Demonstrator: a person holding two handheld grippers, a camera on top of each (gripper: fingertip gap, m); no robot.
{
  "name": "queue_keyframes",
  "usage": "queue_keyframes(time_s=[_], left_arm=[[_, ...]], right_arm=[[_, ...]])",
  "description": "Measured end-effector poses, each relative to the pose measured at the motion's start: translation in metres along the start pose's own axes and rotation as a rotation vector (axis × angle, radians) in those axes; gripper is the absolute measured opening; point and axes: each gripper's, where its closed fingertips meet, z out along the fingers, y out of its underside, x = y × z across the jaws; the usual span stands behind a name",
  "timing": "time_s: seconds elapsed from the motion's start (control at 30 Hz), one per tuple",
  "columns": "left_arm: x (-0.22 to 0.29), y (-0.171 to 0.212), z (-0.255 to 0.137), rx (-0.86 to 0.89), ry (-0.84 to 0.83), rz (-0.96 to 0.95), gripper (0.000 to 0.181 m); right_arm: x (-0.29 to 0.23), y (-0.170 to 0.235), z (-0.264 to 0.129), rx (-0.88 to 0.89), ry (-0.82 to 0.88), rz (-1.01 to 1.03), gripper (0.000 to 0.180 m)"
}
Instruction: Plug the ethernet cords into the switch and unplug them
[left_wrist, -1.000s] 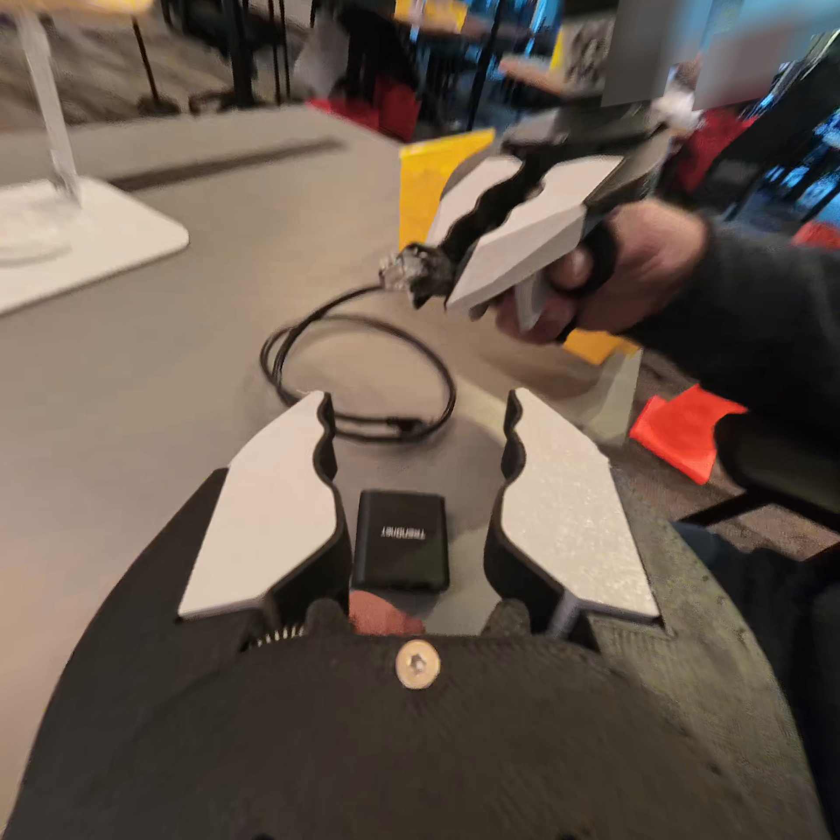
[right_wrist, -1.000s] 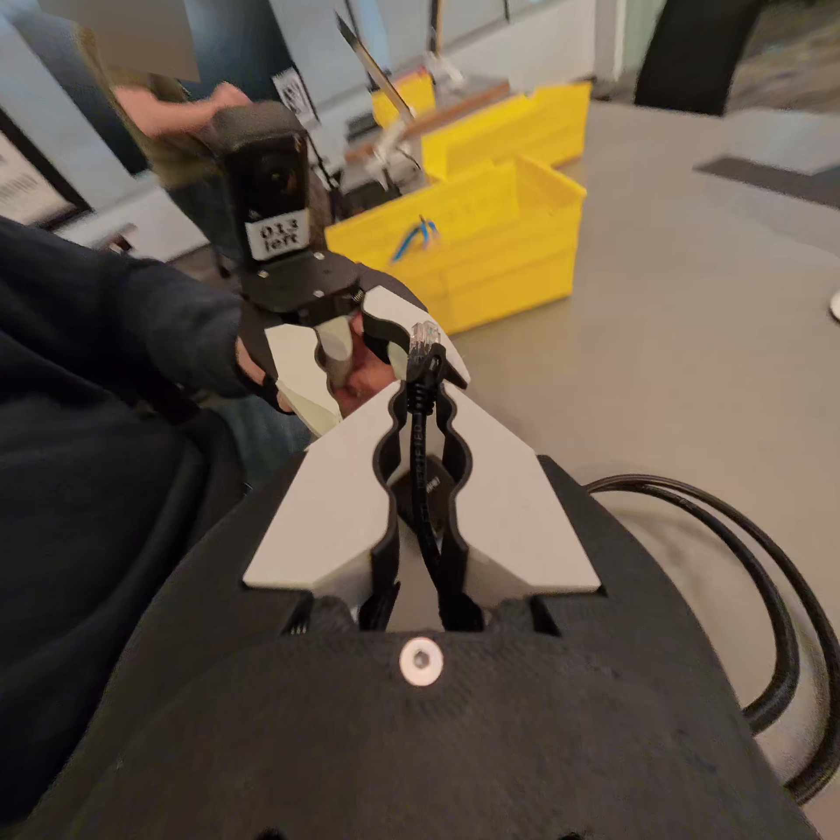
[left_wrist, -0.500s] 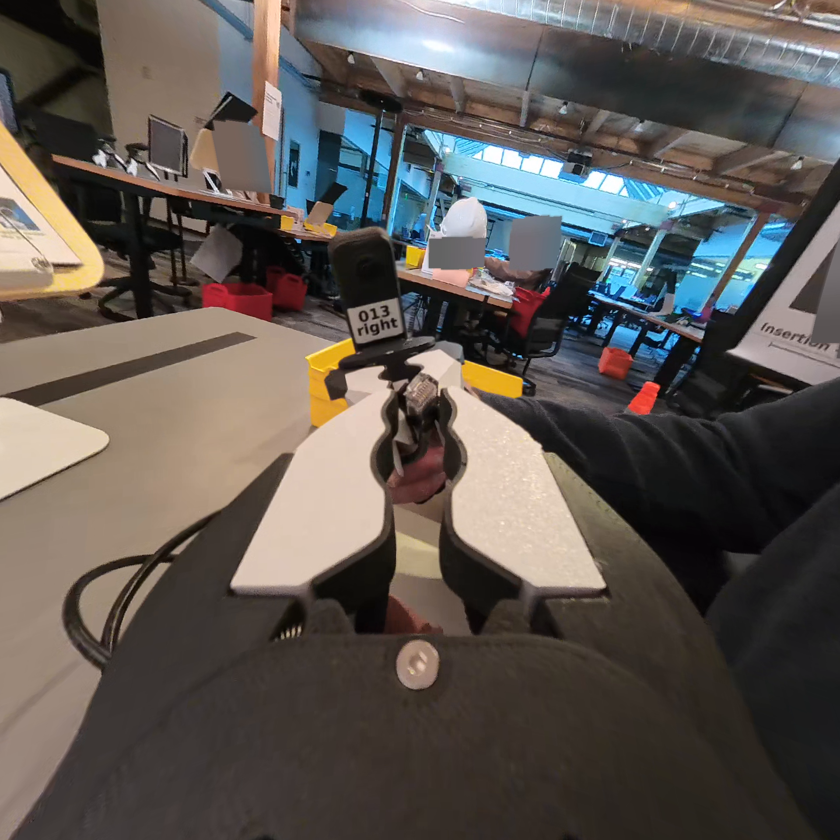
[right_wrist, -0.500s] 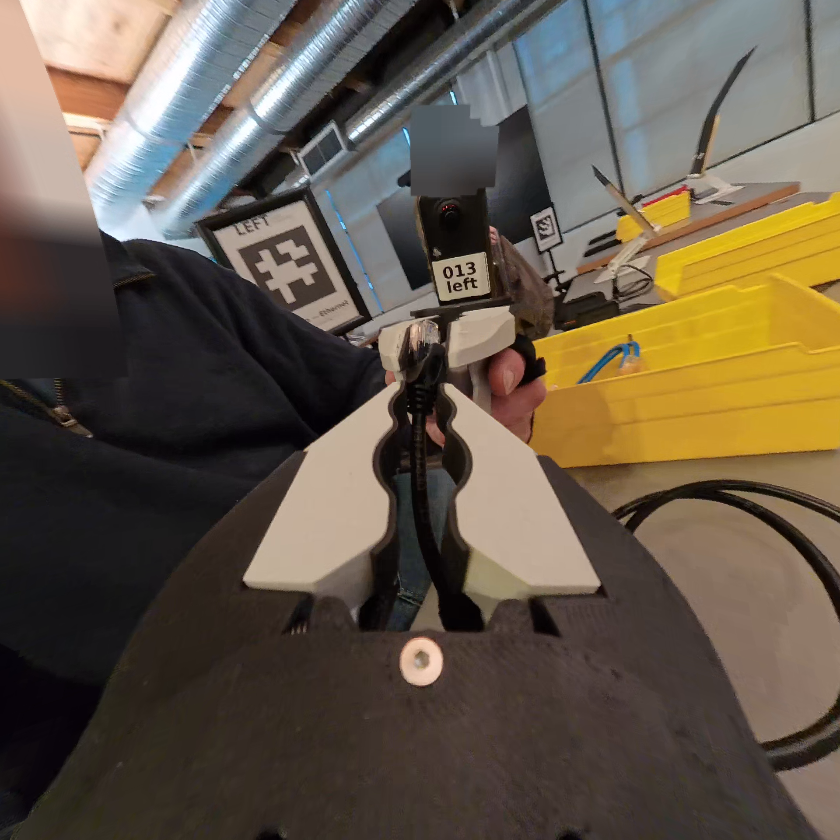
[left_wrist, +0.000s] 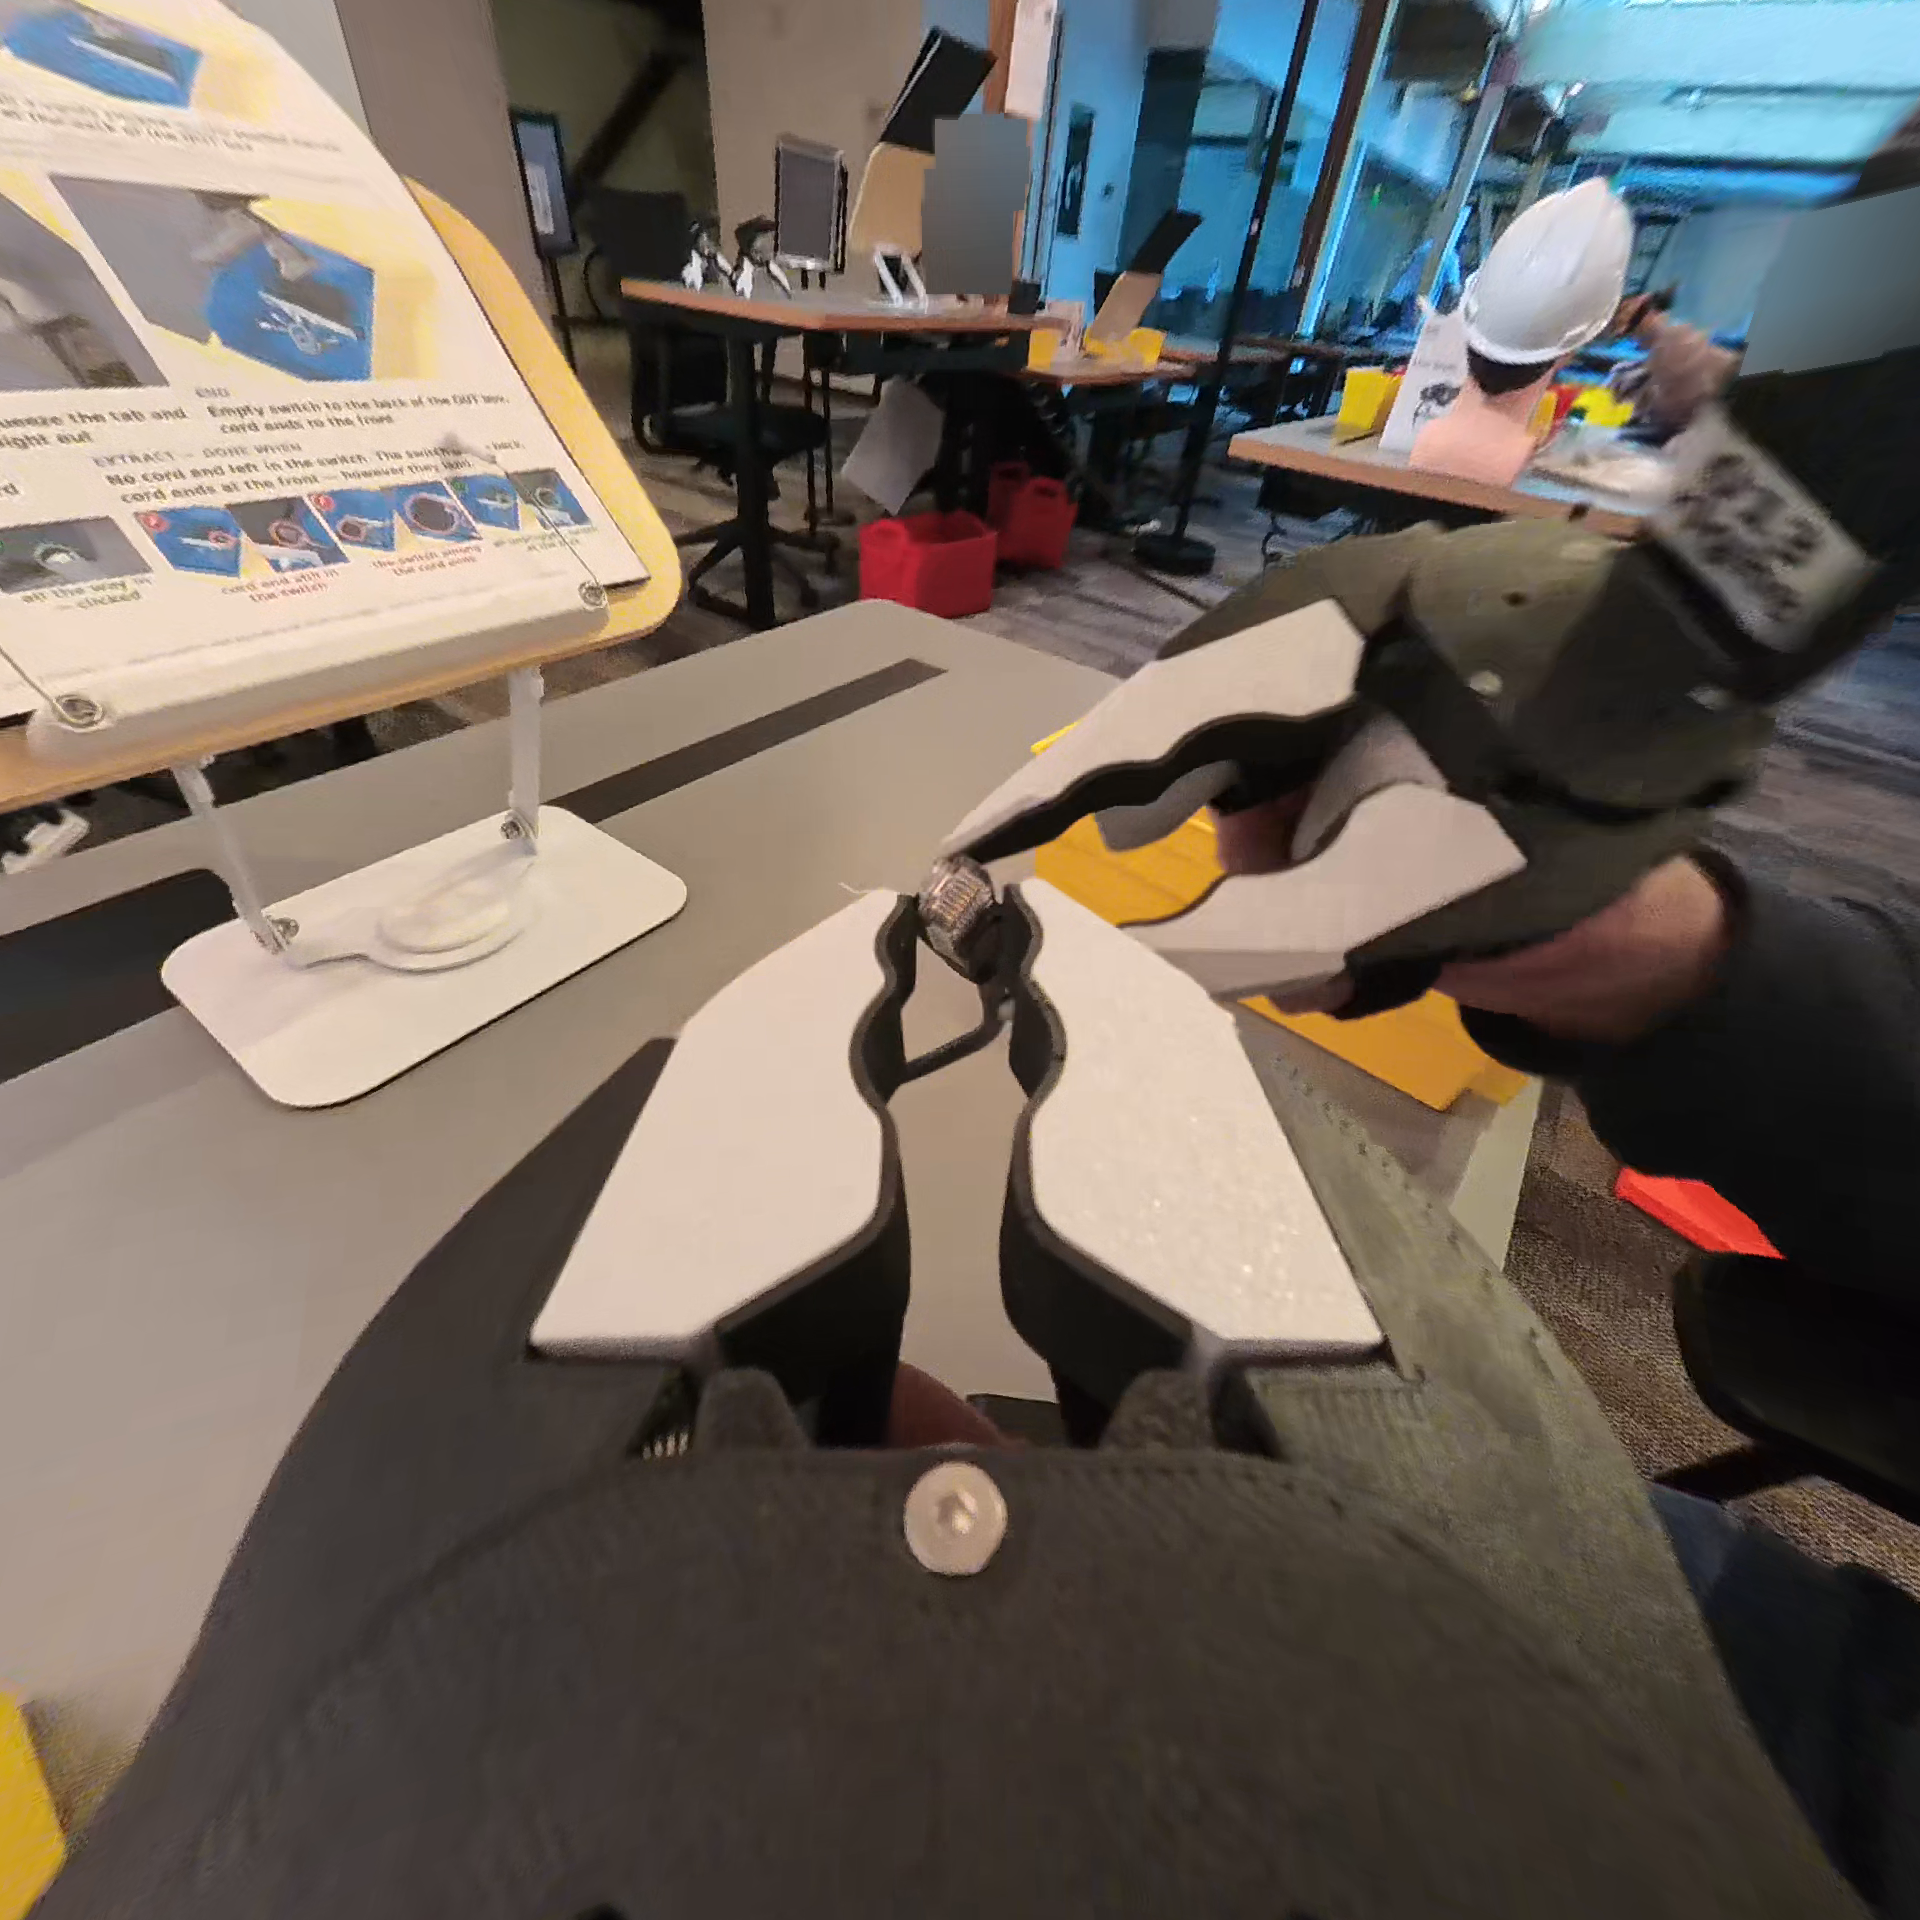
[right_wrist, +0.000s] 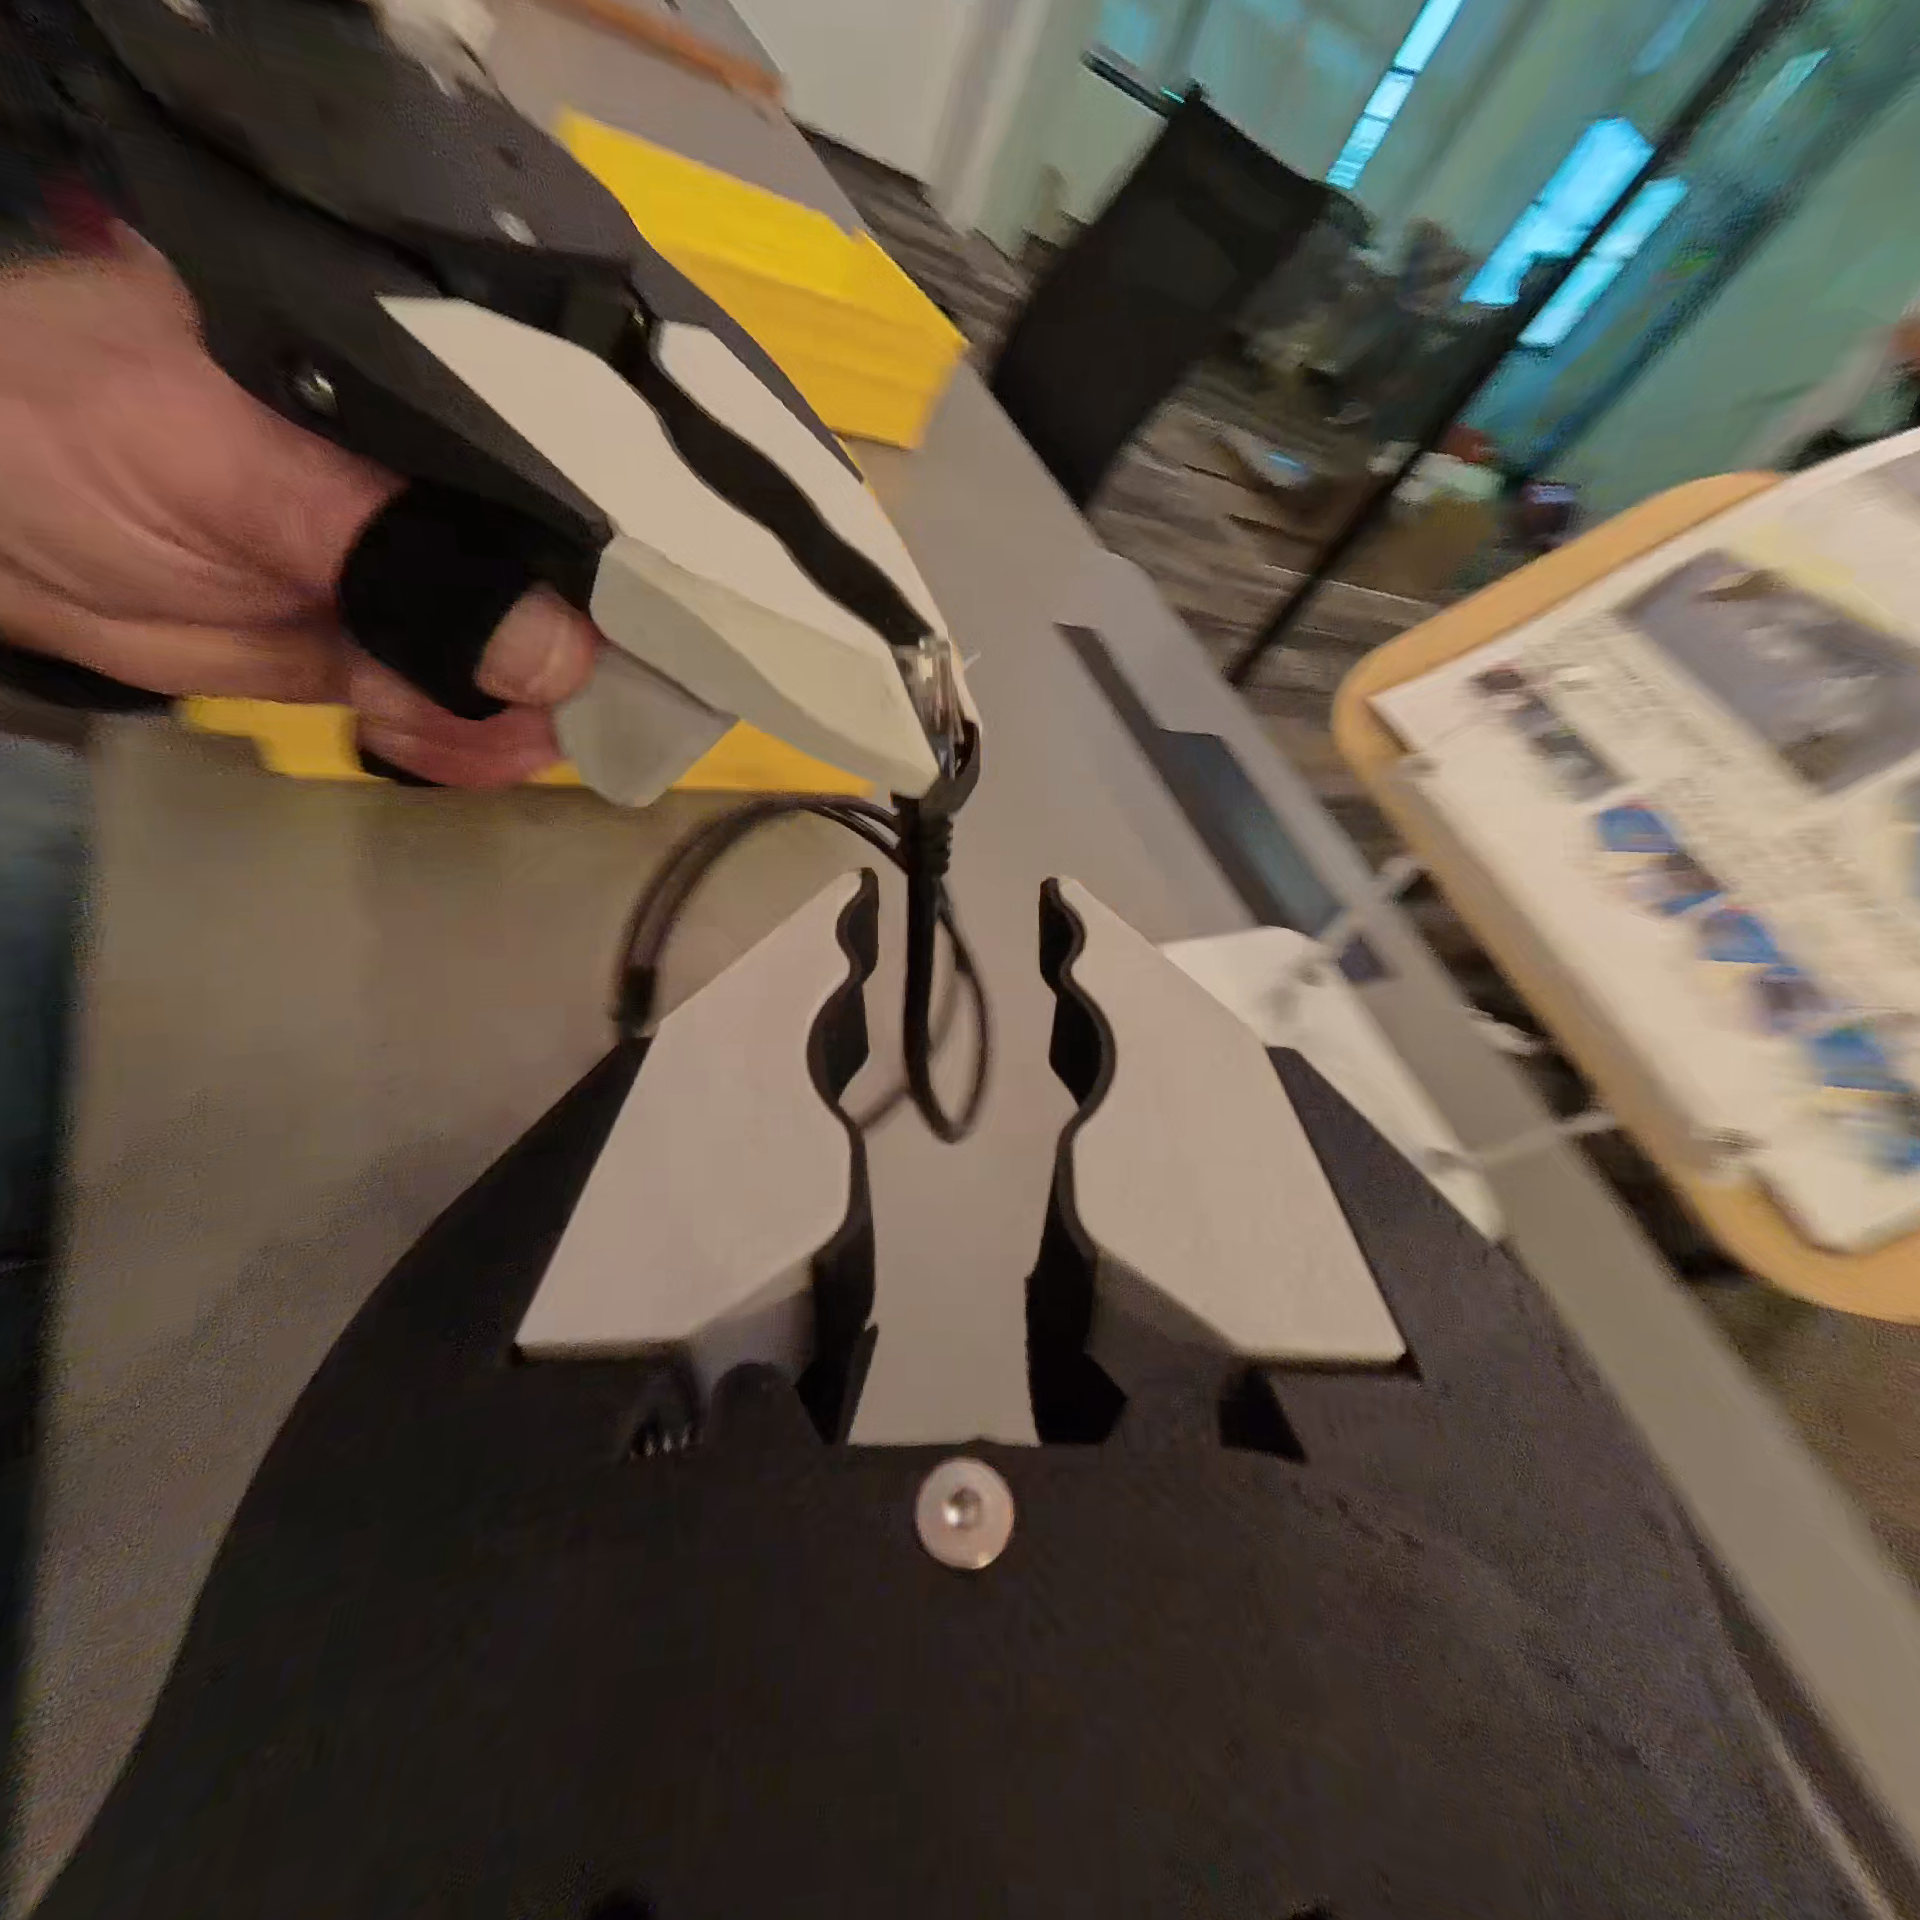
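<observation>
— Which tool has the cord end?

— The left tool (left_wrist: 961, 916). Its grey fingers are clenched on the clear plastic plug (left_wrist: 951, 906) of the black ethernet cord (right_wrist: 920, 966), right at the very tips. The right tool (right_wrist: 956, 894) stands released, its jaws apart and gripping nothing, though the cord hangs down through the gap between them.

— So where does the plug lie from each?

— Held up off the grey desk (left_wrist: 312, 1195), at the left tool's nose, and just ahead of the right tool's open tips. The left is plainly the nearer, since it is touching.

— And its long axis?

— From the right wrist view the plug points upward and the cord drops straight down from it, then loops onto the desk. It seems to sit at an angle to the left fingers and not in line with them, but I cannot tell how much.

— The switch?

— Not in either view. I judge the left tool must carry the plug to it and turn the plug's nose toward a port. The loose loop could drag on the way there.
</observation>
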Motion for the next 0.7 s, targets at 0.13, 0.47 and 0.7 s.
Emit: queue_keyframes(time_s=[0.13,0.47,0.7], left_arm=[[0.004,-0.006,0.007,-0.021,-0.031,-0.031,0.016],[0.011,-0.026,-0.006,-0.113,0.116,0.087,0.046],[0.037,-0.031,-0.003,-0.234,0.386,0.184,0.040]], right_arm=[[0.005,0.005,0.010,-0.122,0.173,-0.149,0.009],[-0.001,-0.026,-0.014,0.408,-0.248,0.440,0.007],[-0.015,-0.042,-0.036,0.712,-0.574,0.620,0.007]])
